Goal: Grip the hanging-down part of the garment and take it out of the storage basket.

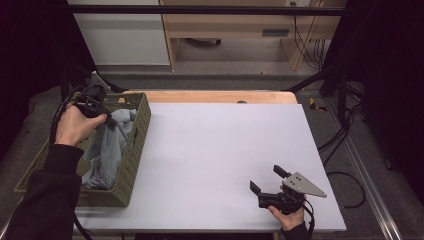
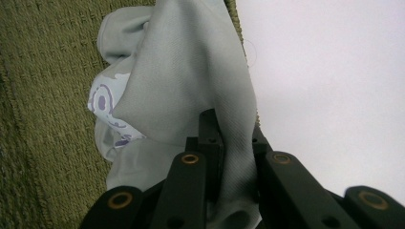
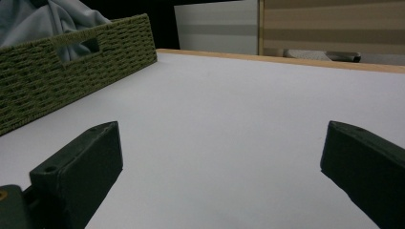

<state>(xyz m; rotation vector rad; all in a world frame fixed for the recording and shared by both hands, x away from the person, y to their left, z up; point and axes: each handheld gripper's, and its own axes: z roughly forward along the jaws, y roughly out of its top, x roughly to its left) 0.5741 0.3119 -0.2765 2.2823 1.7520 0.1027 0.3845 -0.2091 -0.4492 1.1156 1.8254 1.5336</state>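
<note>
- Dim room beyond the table: pale wooden furniture [image 1: 240,25] with a white panel beside it, grey floor, black cables [image 1: 345,135] trailing down the right side.
- Rectangular table under a smooth matte white sheet [image 1: 220,160], a strip of light wooden edge [image 1: 215,96] showing along the far side.
- Olive-green woven rectangular basket [image 1: 135,145] on the left end of the white sheet, coarse ribbed weave, a cut-out handle slot in its side wall as seen in the right gripper view [image 3: 76,46].
- Pale grey-blue soft cloth garment [image 1: 107,150] lying crumpled inside the basket, one part pulled up above the rim; fine twill-like surface with a purple printed pattern on a lighter patch [image 2: 102,102] in the left gripper view.
- Left arm in a dark sleeve [image 1: 47,190], reaching forward over the basket, left hand [image 1: 75,125] wrapped around the black left gripper [image 1: 105,120], angled down into the basket.
- Left gripper jaws drawn together, clamped on a fold of the garment [image 2: 191,86]; fabric bunched between them.
- Right hand [image 1: 287,216] low at the near right edge of the table, holding the black right gripper [image 1: 267,179], grey three-cornered plate [image 1: 305,184] on top, pointed left and away across the sheet.
- Right gripper jaws spread wide apart, just above bare white sheet [image 3: 229,133], nothing between them, well apart from the basket.
</note>
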